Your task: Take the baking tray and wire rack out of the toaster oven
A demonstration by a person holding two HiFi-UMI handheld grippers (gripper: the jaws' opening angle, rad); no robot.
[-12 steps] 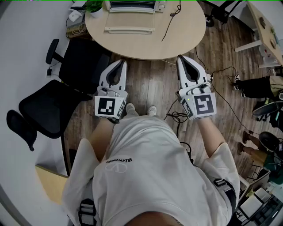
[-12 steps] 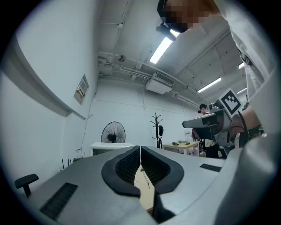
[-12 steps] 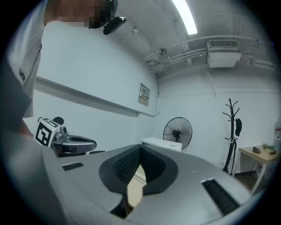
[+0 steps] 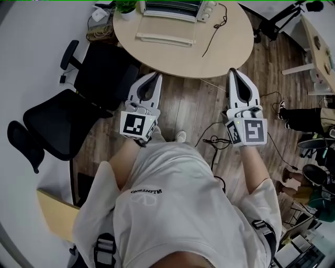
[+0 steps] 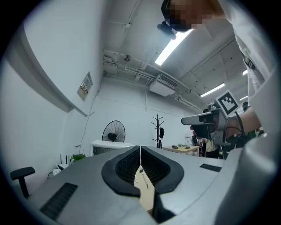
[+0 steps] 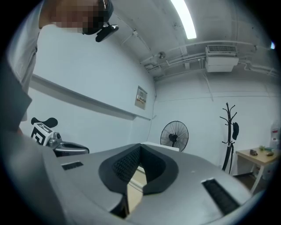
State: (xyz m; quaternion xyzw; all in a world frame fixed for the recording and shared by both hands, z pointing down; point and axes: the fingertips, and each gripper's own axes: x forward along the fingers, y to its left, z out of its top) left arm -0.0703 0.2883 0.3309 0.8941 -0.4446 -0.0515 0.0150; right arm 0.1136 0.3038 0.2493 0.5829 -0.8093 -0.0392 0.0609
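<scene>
1. Closest to the head camera, the person's pale shirt (image 4: 178, 204) fills the lower view, with both forearms stretched forward.
2. The left gripper (image 4: 155, 76) is held level above the wooden floor (image 4: 183, 107). Its black pads are pressed together and nothing is between them.
3. The right gripper (image 4: 234, 71) is level beside it. Its jaws are also fully closed and empty, and its tips are near the table's rim.
4. A black office chair (image 4: 78, 104) stands to the left of the left gripper.
5. The round table (image 4: 230, 39) lies ahead, with a dark cable (image 4: 212, 31) trailing across it.
6. The toaster oven (image 4: 172, 7) sits at the table's far side, well apart from both grippers, with a pale flat panel (image 4: 166, 37) in front of it. Its dark front shows slats, but the baking tray and wire rack cannot be told apart there.
7. Farthest off, a standing fan (image 6: 174, 136) and a coat stand (image 6: 229, 132) rise against the wall.
</scene>
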